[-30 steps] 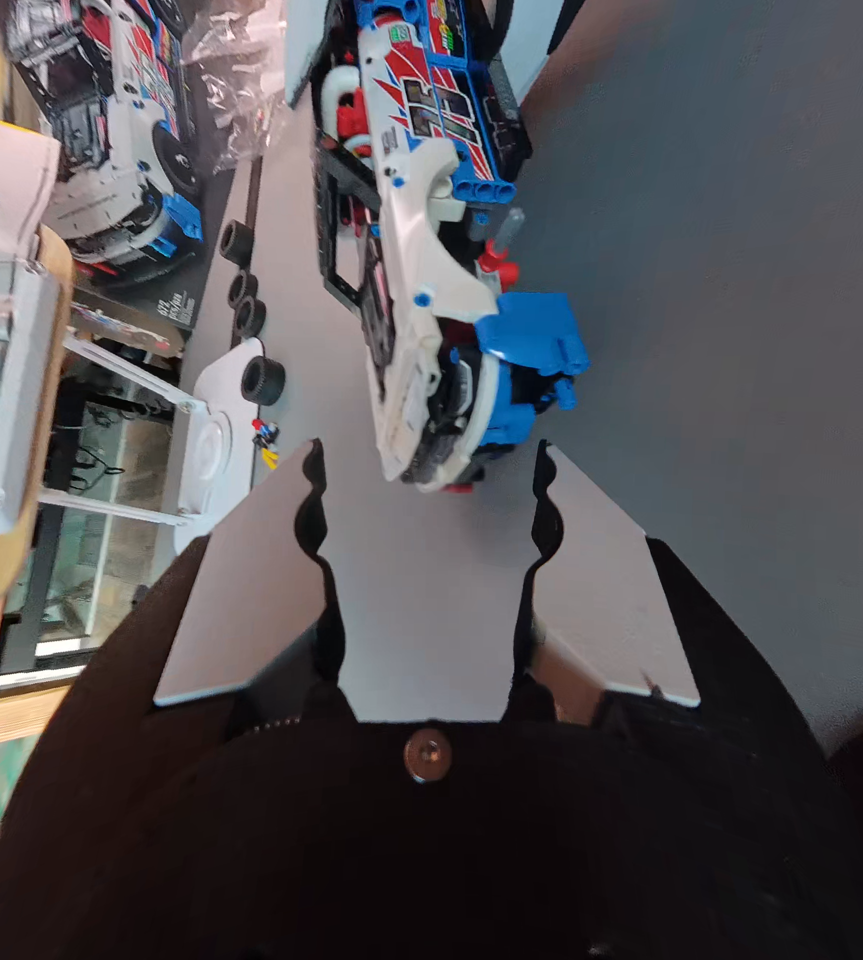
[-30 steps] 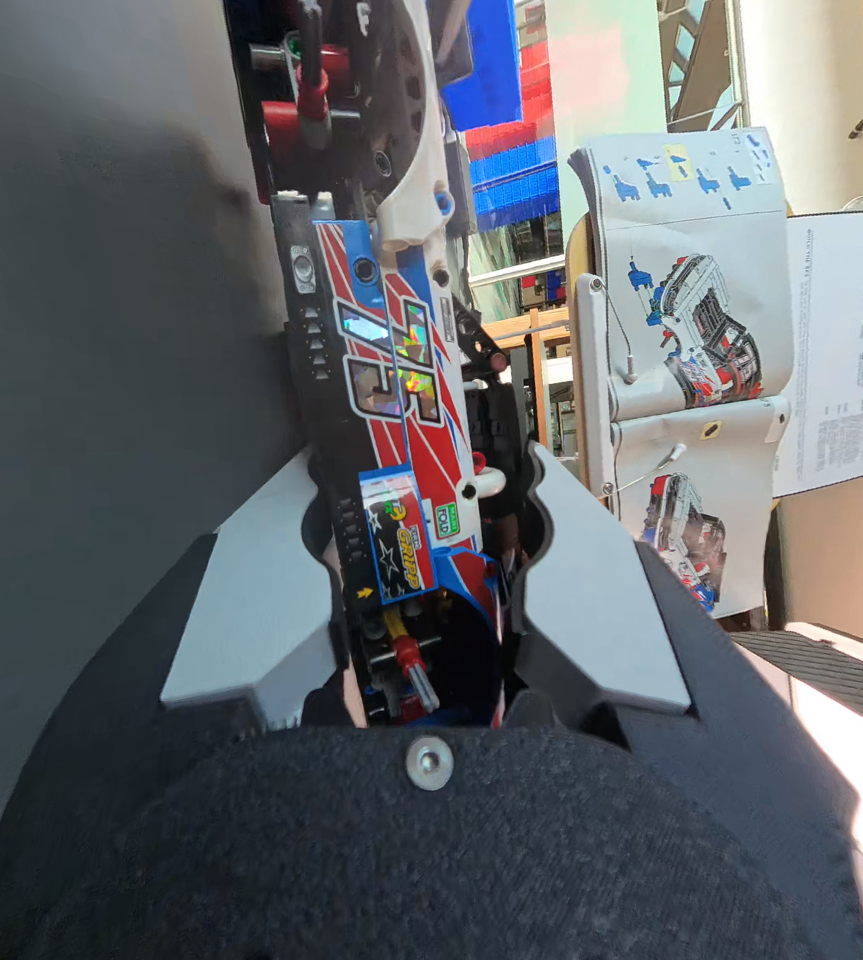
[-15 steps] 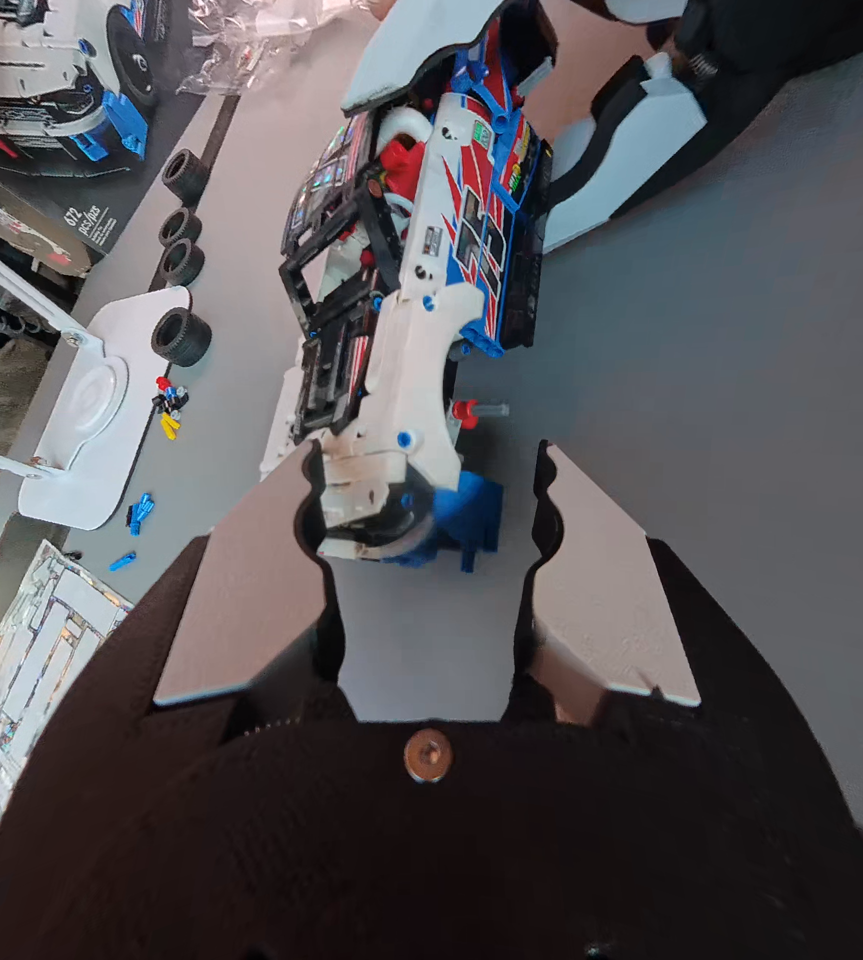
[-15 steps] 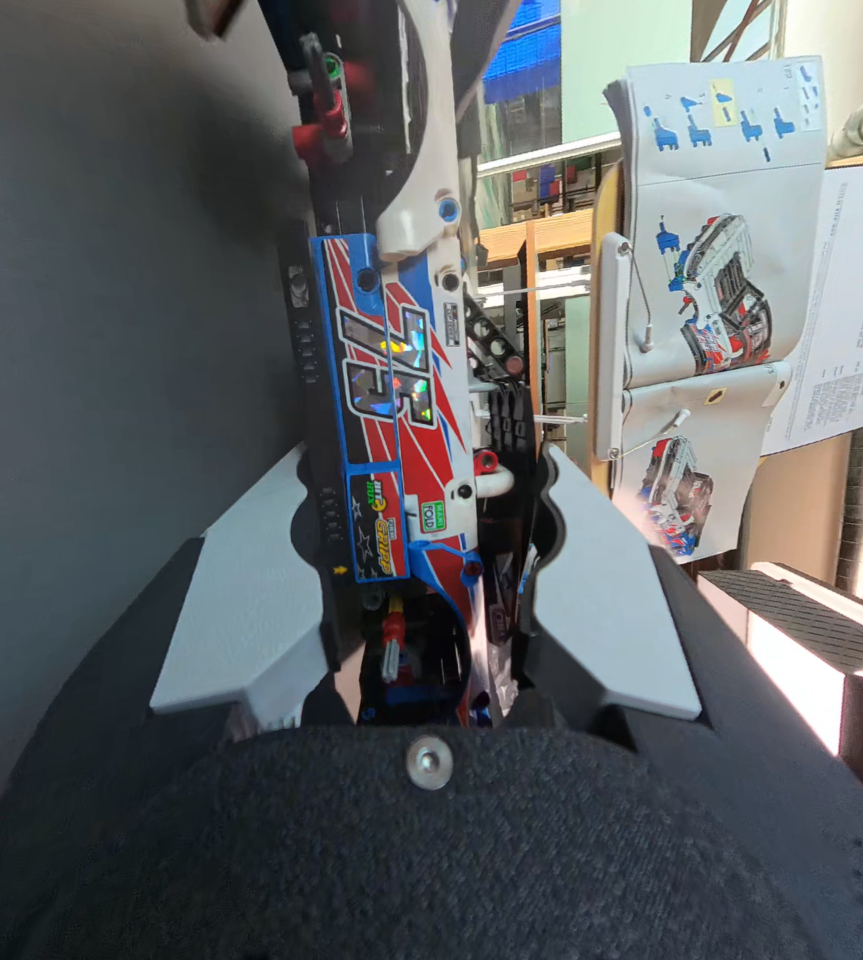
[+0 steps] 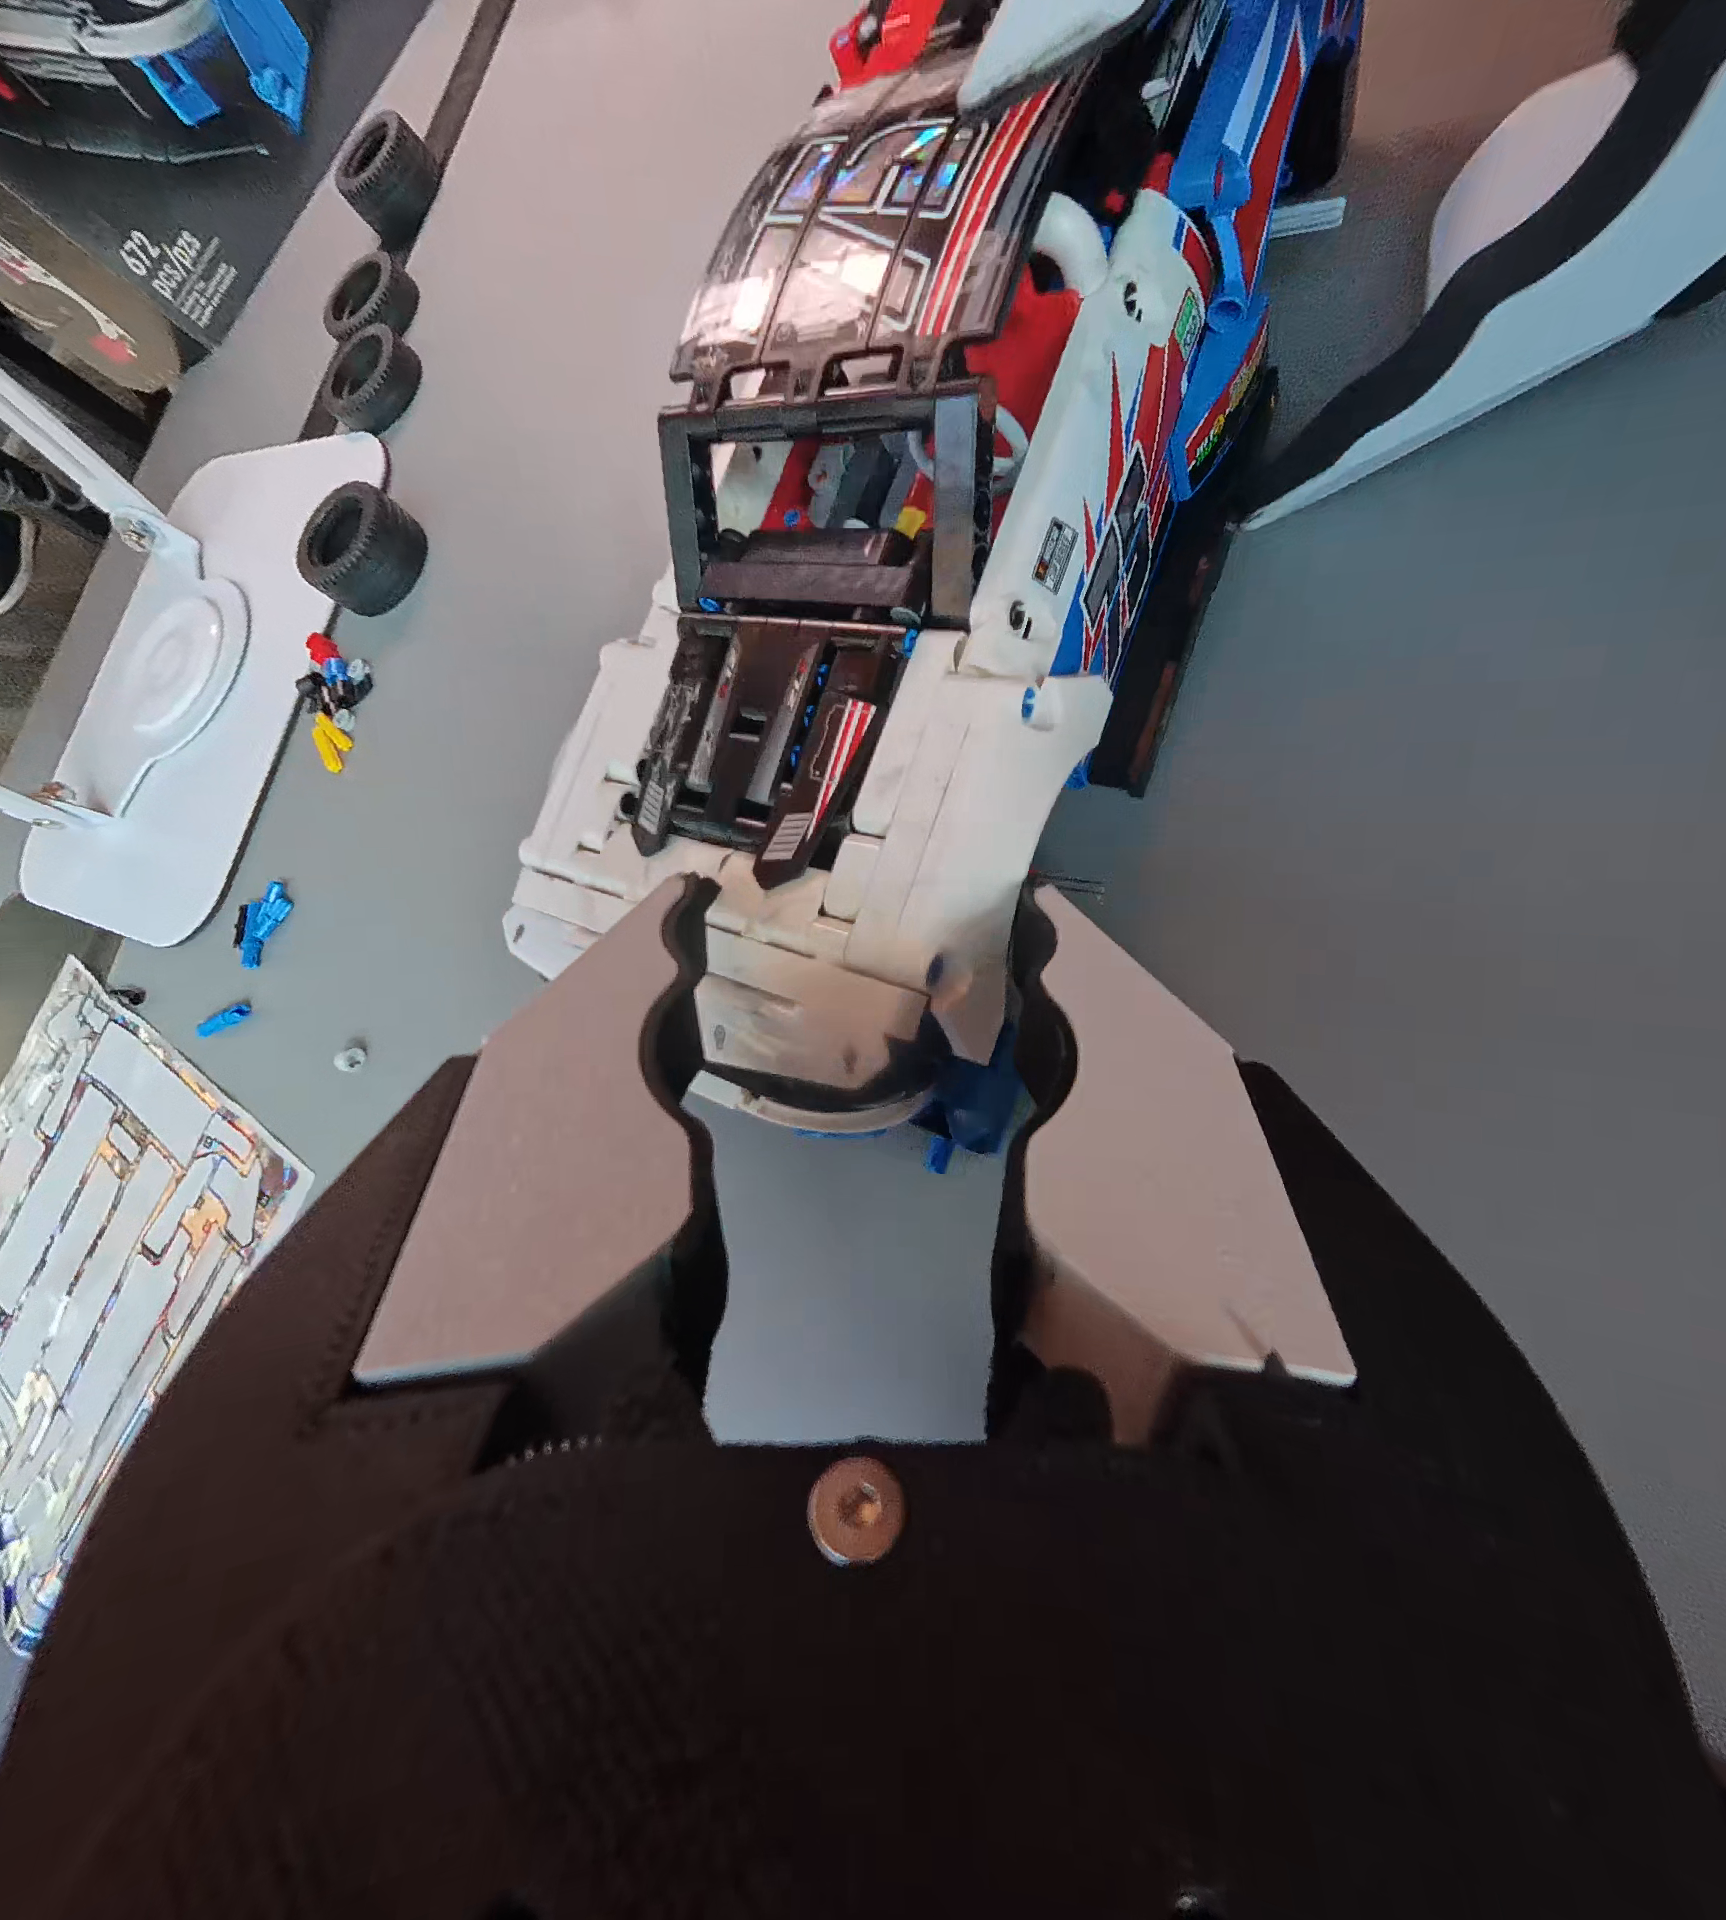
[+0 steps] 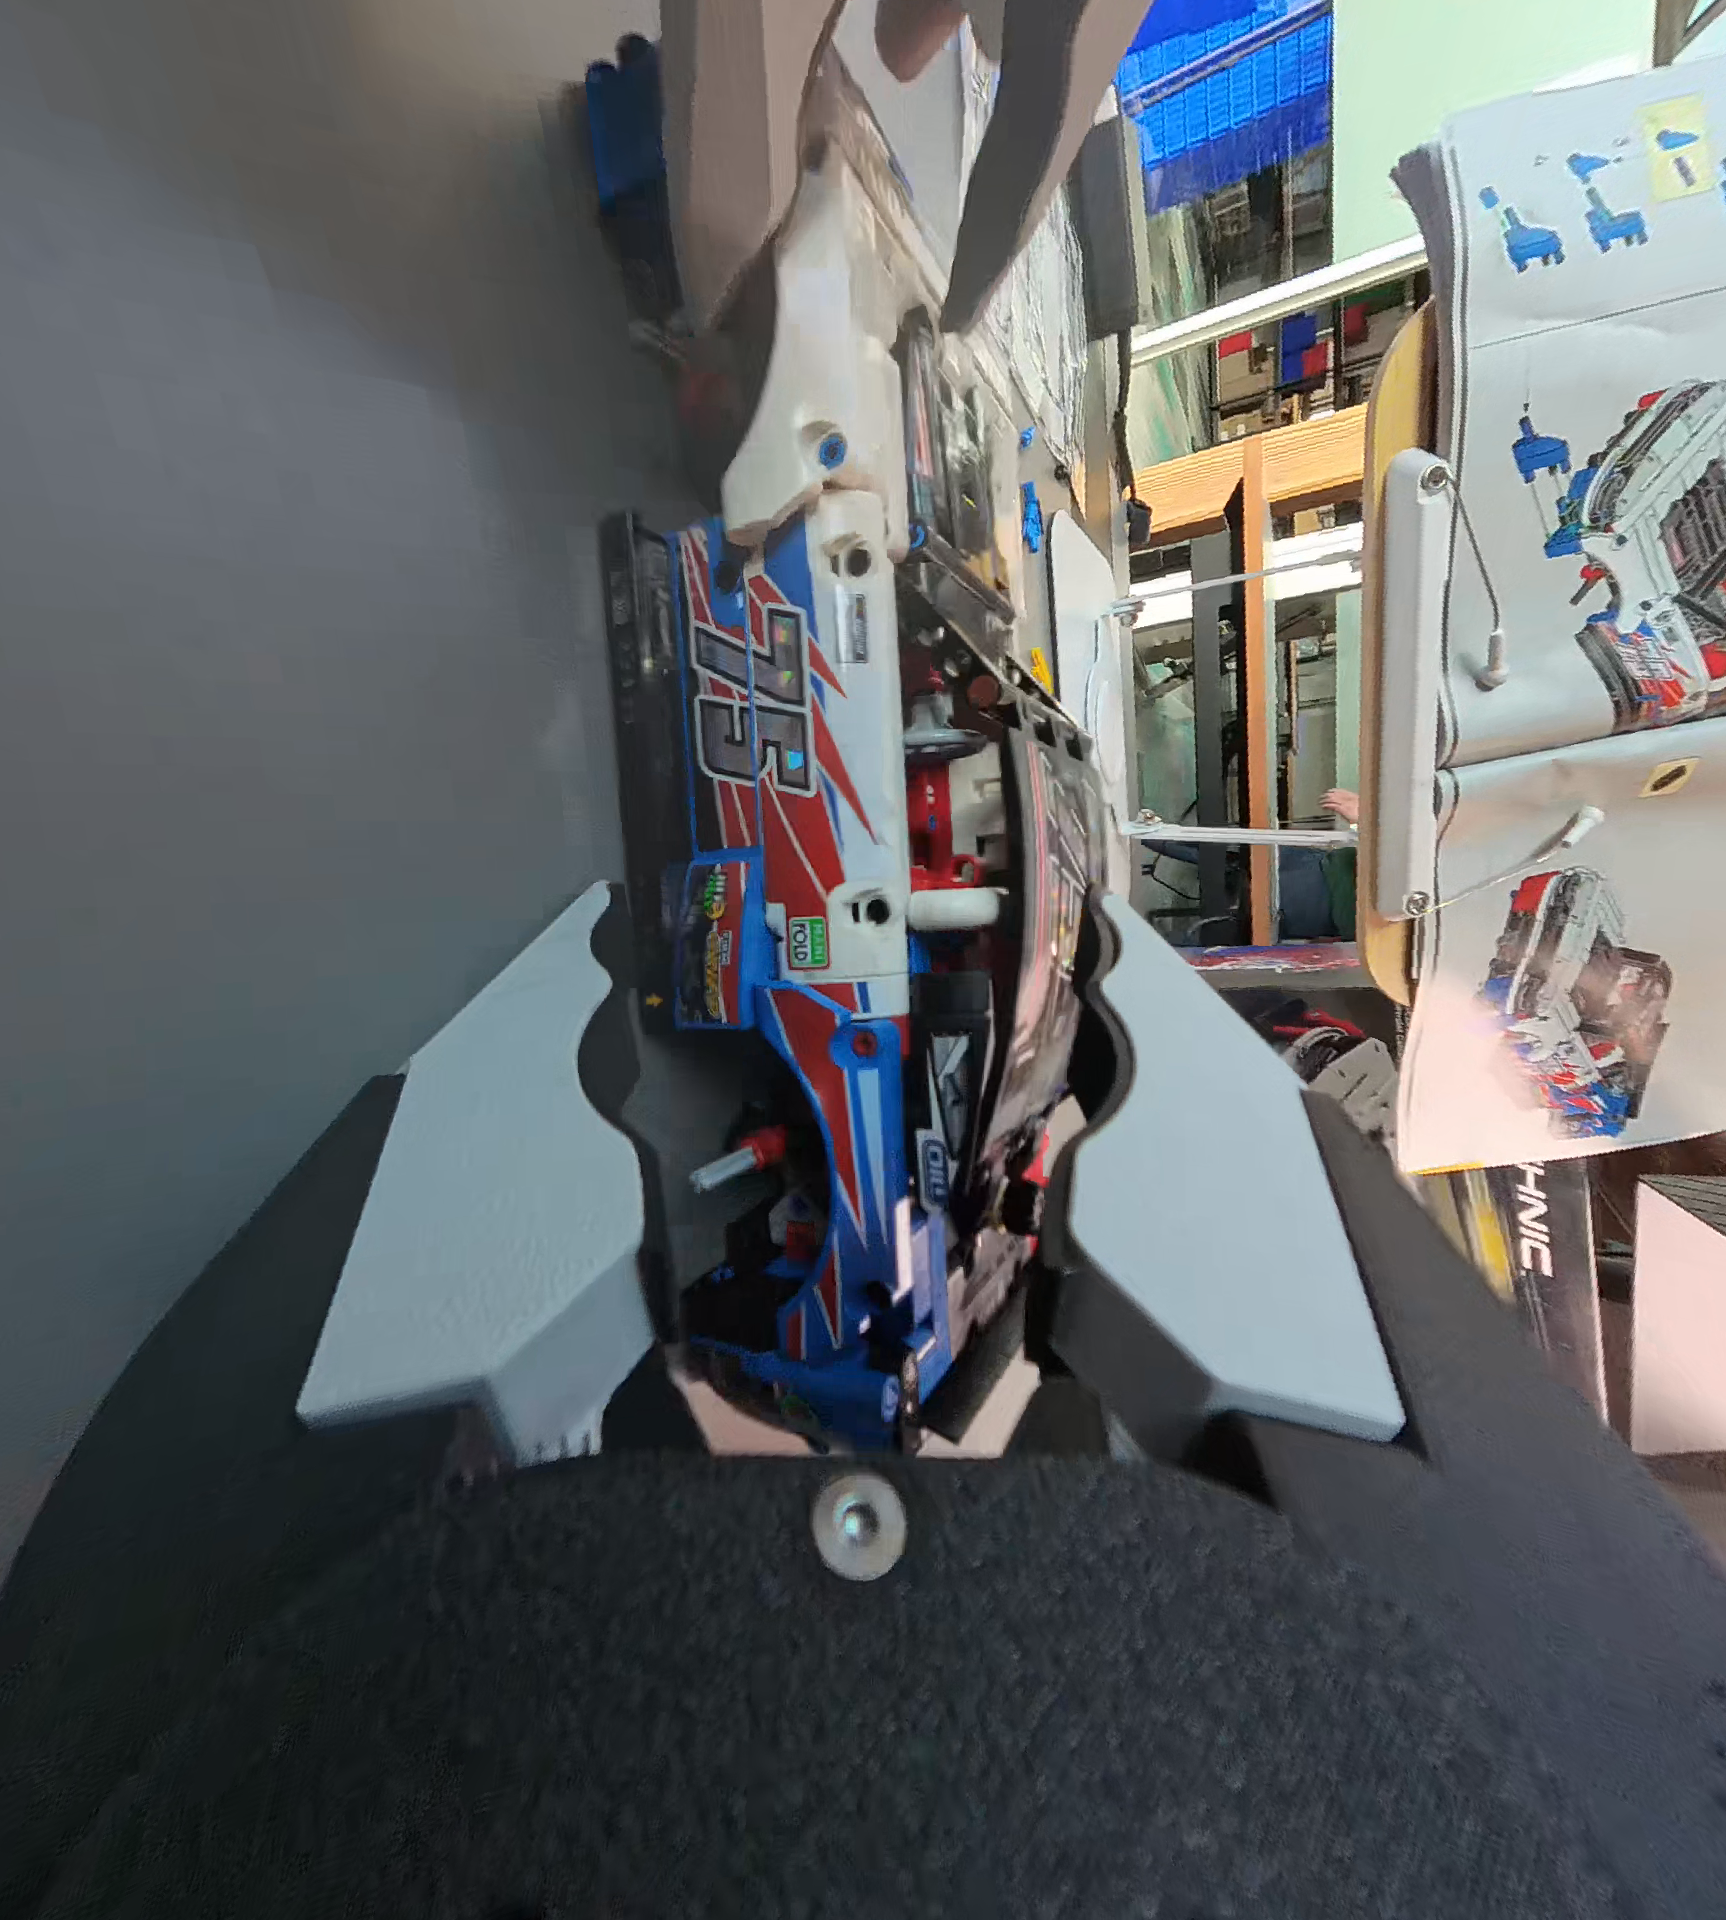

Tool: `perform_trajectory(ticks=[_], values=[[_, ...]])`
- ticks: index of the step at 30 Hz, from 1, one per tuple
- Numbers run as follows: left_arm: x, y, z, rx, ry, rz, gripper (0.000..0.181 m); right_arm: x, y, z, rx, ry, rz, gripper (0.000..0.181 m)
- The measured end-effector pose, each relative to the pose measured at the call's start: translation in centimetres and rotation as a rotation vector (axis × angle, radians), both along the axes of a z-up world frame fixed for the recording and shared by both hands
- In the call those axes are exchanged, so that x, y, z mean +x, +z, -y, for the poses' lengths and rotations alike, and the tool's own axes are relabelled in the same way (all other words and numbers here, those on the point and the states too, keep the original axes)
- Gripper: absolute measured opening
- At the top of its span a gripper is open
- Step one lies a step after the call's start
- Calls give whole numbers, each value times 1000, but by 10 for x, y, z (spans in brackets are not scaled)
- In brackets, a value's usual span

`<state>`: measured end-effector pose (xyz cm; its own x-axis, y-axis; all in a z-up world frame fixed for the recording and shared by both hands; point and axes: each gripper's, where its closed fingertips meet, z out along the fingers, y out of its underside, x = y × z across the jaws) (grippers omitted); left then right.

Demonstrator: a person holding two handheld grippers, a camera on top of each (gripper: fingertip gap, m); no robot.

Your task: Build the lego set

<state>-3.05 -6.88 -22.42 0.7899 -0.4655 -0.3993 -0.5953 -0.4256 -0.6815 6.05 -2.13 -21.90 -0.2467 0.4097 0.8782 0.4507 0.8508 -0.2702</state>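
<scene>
A partly built Lego race car [image 5: 900,644], white with blue and red side panels and a dark roof, sits on a grey table [image 5: 1461,935] between two hand-held grippers. It has no wheels on.

In the left wrist view, the left gripper [image 5: 854,925] reaches over the car's white nose. The nose lies between its two pale fingers [image 5: 568,1132], which are spread wide; whether they touch it cannot be told.

In the right wrist view, the right gripper [image 6: 848,925] straddles the car's blue rear end [image 6: 838,1195]. The car is seen side-on here, and the jaws stand apart on either side of it with gaps showing, so no firm clamp is visible.

Left of the car, four loose black tyres [image 5: 362,540] lie in a line, one on the white base of a stand [image 5: 152,727]. Small red, blue and yellow pins [image 5: 331,686] lie beside that base. A shiny sticker sheet [image 5: 80,1247] lies nearer the camera. An open instruction booklet [image 6: 1617,582] hangs on a holder at the right.
</scene>
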Motion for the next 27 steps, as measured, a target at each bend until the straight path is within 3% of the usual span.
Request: perform_trajectory(ticks=[6, 10, 13, 15, 19, 23, 27], values=[[2, 0, -1, -8, 57, 43, 59, 48, 6, 21, -227, 94, -41, 74], [0, 5, 3, -16, 106, 143, 67, 85, 26, -27, -434, 42, -175, 70], [-9, 16, 5, 24, 187, 258, 72, 117, 16, -76, -565, -49, -149, 71], [-16, 17, 8, 30, 233, 325, 75, 132, 4, -90, -666, -64, -82, 70], [-18, 0, 11, -31, 259, 387, 89, 129, -1, -82, -864, 22, -3, 66], [-14, -7, 4, -41, 245, 395, 87, 104, -2, -67, -981, 62, 85, 67], [-15, -8, 1, -19, 245, 384, 85, 82, -13, -71, -990, -45, 127, 51]])
